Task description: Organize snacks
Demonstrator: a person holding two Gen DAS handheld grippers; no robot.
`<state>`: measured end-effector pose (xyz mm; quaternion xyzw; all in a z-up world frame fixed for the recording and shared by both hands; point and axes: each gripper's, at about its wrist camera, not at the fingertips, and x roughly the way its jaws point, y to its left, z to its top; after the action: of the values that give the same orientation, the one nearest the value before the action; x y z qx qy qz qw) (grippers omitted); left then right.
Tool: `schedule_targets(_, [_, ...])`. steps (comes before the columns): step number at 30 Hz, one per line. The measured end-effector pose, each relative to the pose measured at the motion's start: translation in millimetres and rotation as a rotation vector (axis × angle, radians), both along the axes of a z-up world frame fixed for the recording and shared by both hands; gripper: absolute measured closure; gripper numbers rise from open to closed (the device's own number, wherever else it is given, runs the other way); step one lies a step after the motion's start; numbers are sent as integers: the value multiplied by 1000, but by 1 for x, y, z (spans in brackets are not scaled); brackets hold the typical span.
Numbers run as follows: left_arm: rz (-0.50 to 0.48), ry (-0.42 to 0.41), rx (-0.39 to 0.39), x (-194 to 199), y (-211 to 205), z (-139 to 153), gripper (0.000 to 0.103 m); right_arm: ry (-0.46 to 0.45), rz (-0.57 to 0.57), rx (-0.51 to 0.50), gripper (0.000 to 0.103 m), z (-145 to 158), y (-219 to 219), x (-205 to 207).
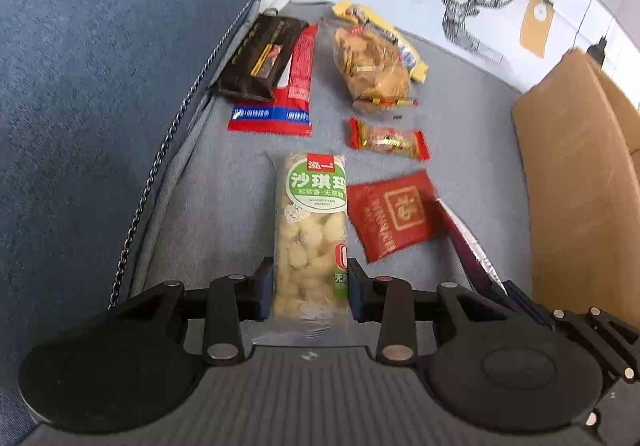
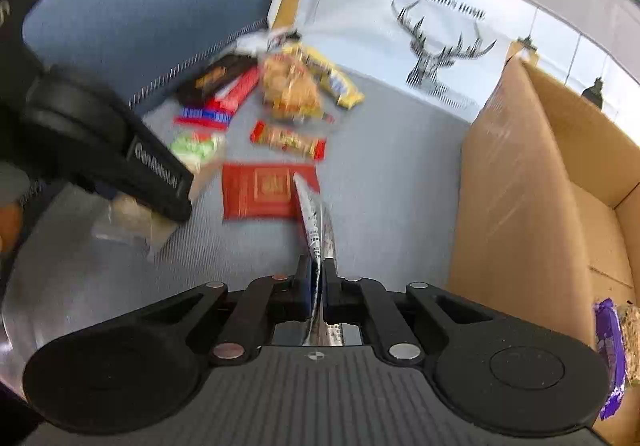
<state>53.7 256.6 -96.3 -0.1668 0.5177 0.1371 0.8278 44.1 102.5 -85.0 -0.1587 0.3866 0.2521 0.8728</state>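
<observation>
cardboard box (image 2: 520, 181): open-topped, at our right on the grey sofa seat (image 1: 224, 181); we see a purple-wrapped snack (image 2: 610, 358) inside near its close corner. left gripper (image 1: 310, 290): fingers pressed on both sides of the green-labelled puffed snack pack (image 1: 310, 230), which lies lengthwise on the seat, pointing away from us. right gripper (image 2: 317, 286): fingers together, pinching a thin silver wrapper (image 2: 316, 221) edge-on, its far end over the red square packet (image 2: 260, 191). beyond: a red-ended candy bar (image 1: 388, 139), a clear cracker bag (image 1: 372, 65), a dark bar (image 1: 260, 57). bare seat lies between the snacks and the box wall.
</observation>
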Motion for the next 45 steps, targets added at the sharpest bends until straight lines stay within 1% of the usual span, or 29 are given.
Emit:
schedule_targets(7, [37, -107, -1, -3, 1, 18, 63, -78, -41, 124, 100, 23, -13, 2])
schedule_targets(8, [40, -121, -1, -3, 1, 20, 63, -92, -43, 137, 103, 27, -15, 1])
schedule_targets(10, [45, -148, 0, -5, 1, 25, 63, -124, -47, 171, 103, 35, -20, -1])
schedule_targets(14, [47, -171, -6, -6, 1, 30, 63, -170, -17, 197, 103, 47, -27, -6])
schedule_targets(15, [48, -171, -9, -6, 1, 30, 63, -161, -1, 193, 103, 46, -27, -7])
schedule_targets(16, [48, -171, -12, -6, 1, 30, 63, -133, 15, 184, 103, 42, -26, -6])
schedule_targets(18, [43, -165, -18, -5, 1, 29, 63, -42, 52, 155, 103, 32, -21, -4])
schedule_targets(19, [39, -161, -21, -6, 1, 29, 63, -16, 56, 133, 102, 26, -18, -4])
schedule_targets(21, [33, -149, -24, -5, 1, 27, 63, -12, 51, 90, 86, 18, -13, -4])
schedule_targets(22, [30, -145, -27, -5, 2, 26, 63, -6, 44, 73, 60, 15, -11, -3])
schedule_targets(23, [29, -144, -30, -5, 2, 26, 63, 4, 30, 64, 37, 12, -10, 0])
schedule_targets(24, [28, -145, -31, -5, 3, 26, 63, 18, 8, 53, 31, 7, -9, 3])
schedule_targets(25, [26, -146, -33, -5, 3, 26, 63, 42, -20, 34, 30, 1, -7, 7])
schedule_targets(27, [25, -145, -38, -7, 3, 26, 63, 98, -55, 14, 30, -10, -7, 14])
schedule_targets(28, [27, -145, -39, -7, 4, 26, 63, 150, -70, 13, 32, -18, -8, 18])
schedule_targets(29, [28, -147, -40, -8, 4, 27, 63, 194, -77, 12, 40, -24, -8, 21])
schedule_targets(30, [29, -150, -42, -8, 5, 27, 63, 228, -82, 17, 42, -29, -8, 22])
schedule_targets(31, [30, -151, -44, -8, 4, 28, 63, 213, -81, 26, 62, -28, -9, 18])
schedule_targets(32, [31, -152, -44, -8, 4, 28, 63, 195, -57, 20, 83, -26, -6, 15])
schedule_targets(33, [32, -154, -44, -8, 4, 28, 63, 177, -34, 11, 85, -24, -3, 12])
schedule_targets(35, [33, -161, -44, -9, 3, 30, 63, 173, -21, 25, 91, -22, -4, 8])
schedule_targets(37, [35, -171, -44, -11, 2, 32, 63, 150, -20, 44, 92, -15, -7, 6])
schedule_targets(45, [50, -244, -16, -20, -3, 48, 63, -79, 5, 204, 92, 50, -36, -11])
